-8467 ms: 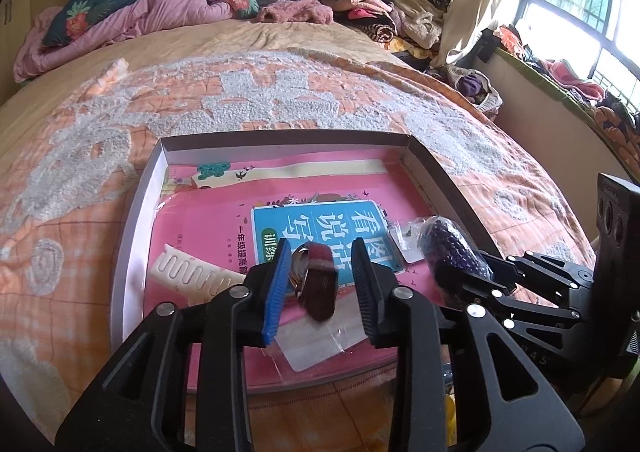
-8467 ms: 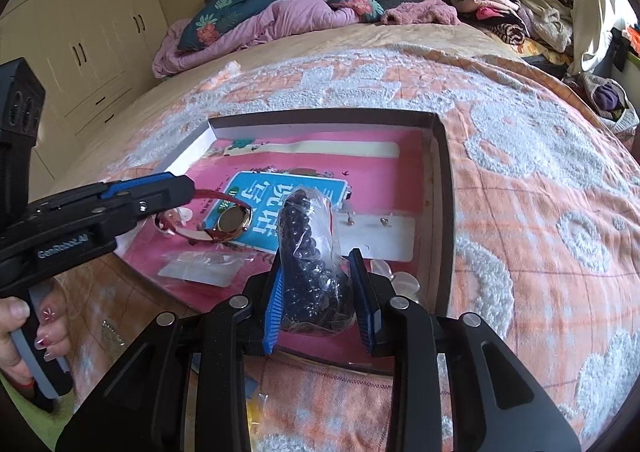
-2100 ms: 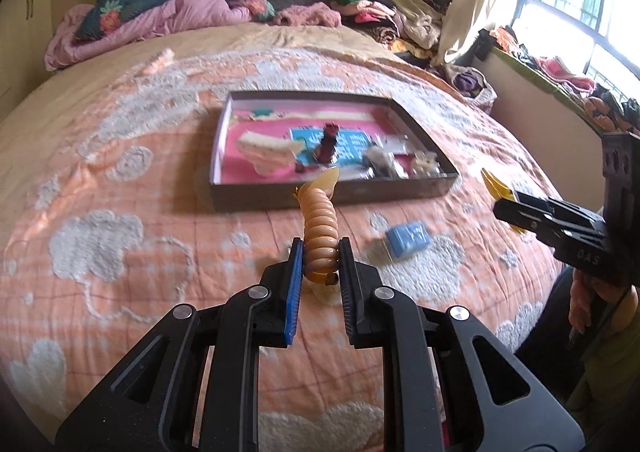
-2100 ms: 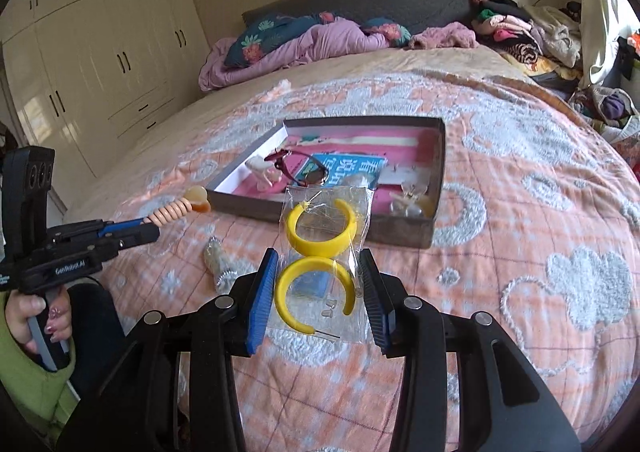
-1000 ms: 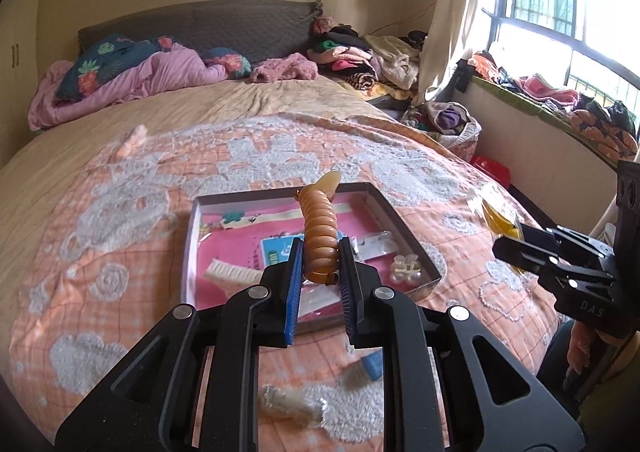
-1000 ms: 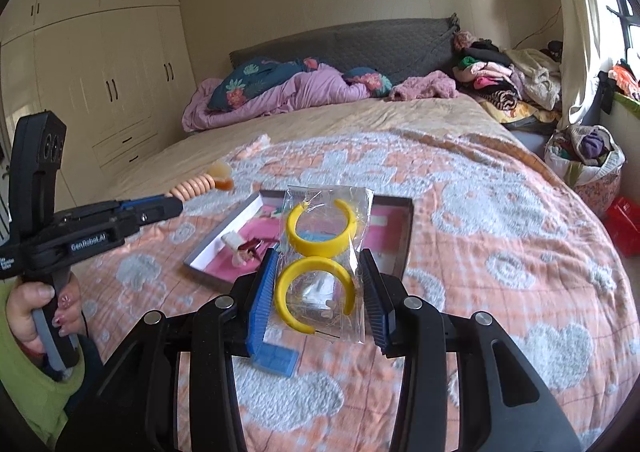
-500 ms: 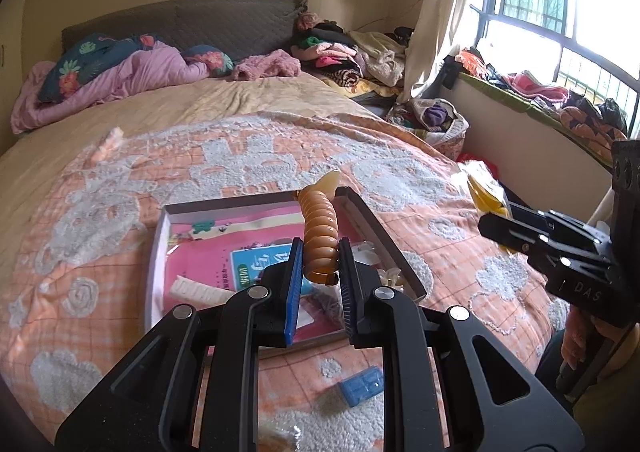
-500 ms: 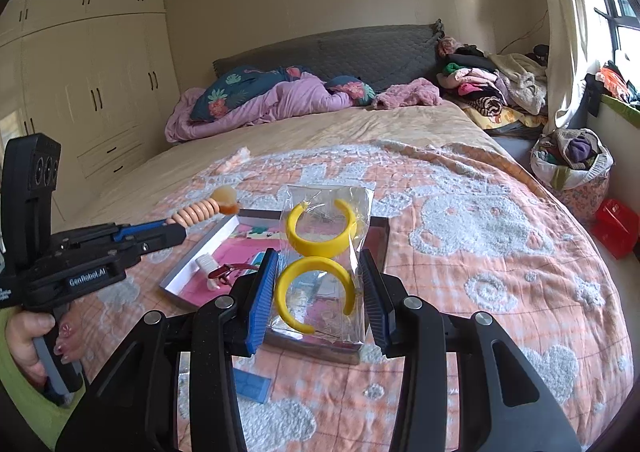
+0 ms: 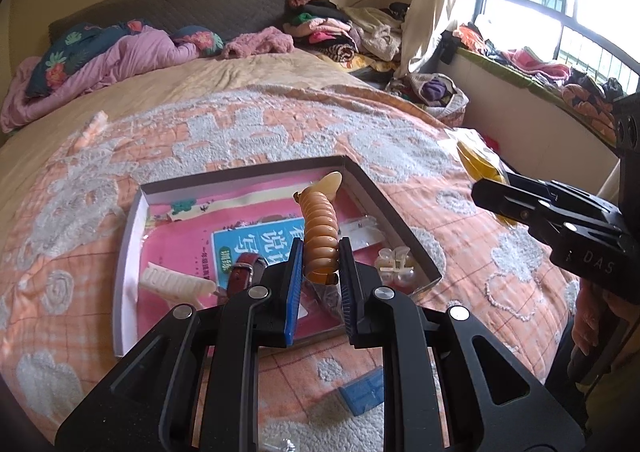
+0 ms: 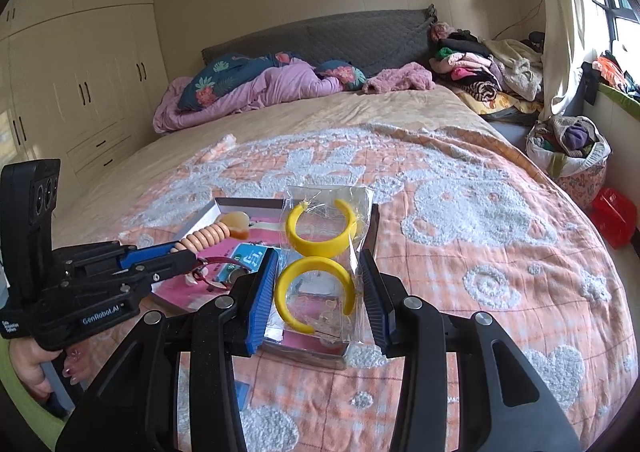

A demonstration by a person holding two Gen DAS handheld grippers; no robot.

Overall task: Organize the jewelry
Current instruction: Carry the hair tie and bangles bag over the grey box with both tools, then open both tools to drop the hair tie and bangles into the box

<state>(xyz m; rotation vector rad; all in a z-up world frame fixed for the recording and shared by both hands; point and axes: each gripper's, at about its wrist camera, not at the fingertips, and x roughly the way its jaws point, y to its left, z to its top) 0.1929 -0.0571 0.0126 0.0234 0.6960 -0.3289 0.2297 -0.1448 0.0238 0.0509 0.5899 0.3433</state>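
The left gripper (image 9: 319, 276) clamps a ribbed orange hair clip (image 9: 320, 236); the right gripper (image 10: 318, 294) pinches a crinkly clear bag (image 10: 326, 252) above the fluffy bed (image 10: 480, 252).

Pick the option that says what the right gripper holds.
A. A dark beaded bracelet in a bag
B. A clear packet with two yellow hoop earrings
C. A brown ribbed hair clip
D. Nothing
B: in the right wrist view the right gripper has its pads pressed on the clear packet with two yellow hoops inside.
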